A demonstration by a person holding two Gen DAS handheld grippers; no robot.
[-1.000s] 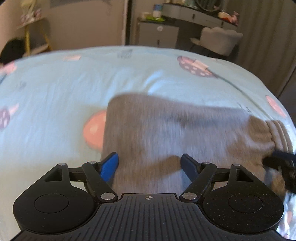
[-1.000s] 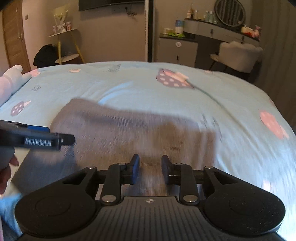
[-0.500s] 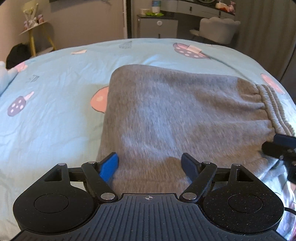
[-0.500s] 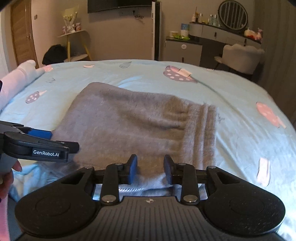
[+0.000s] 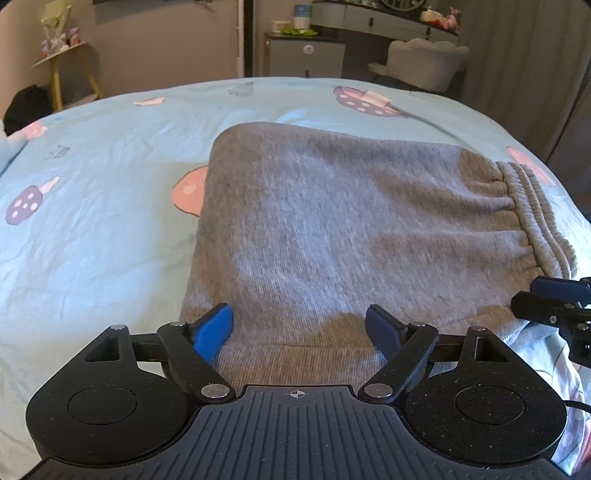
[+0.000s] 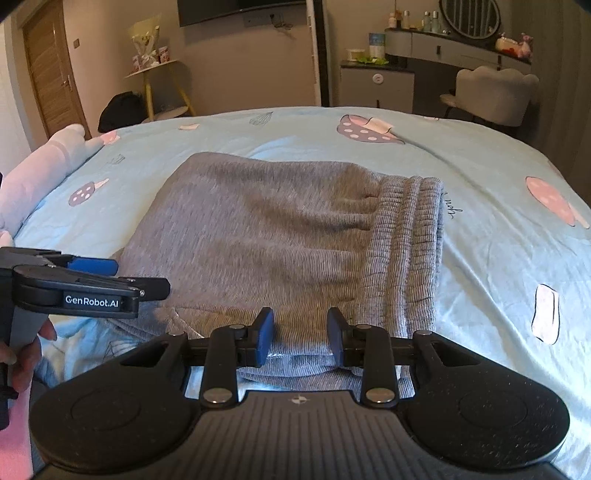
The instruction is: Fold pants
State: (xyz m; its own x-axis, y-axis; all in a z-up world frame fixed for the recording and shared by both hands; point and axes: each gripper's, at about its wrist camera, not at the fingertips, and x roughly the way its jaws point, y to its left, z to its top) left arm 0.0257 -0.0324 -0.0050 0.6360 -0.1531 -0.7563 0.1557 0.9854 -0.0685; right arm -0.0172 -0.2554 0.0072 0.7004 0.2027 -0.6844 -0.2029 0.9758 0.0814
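Fingers of my left gripper (image 5: 299, 325) and right gripper (image 6: 300, 338) are released, hovering at the near edge of the folded grey sweatpants (image 6: 280, 236) on the bed (image 6: 498, 236). Soft, limp knit; I judge the thick ribbed waistband (image 6: 410, 240) the firmest hold.

1 pair of grey pants (image 6: 280, 236) lies folded on 1 bed (image 6: 498, 236); 2 grippers show, the left (image 5: 299, 326) and the right (image 6: 300, 334), each with 2 fingers; 1 chair (image 6: 491, 94) stands behind the bed; 1 round mirror (image 6: 469, 16) hangs above 1 dresser (image 6: 424, 44); 1 door (image 6: 48, 77); 1 yellow-legged table (image 6: 155, 70); 1 pillow (image 6: 40, 170).
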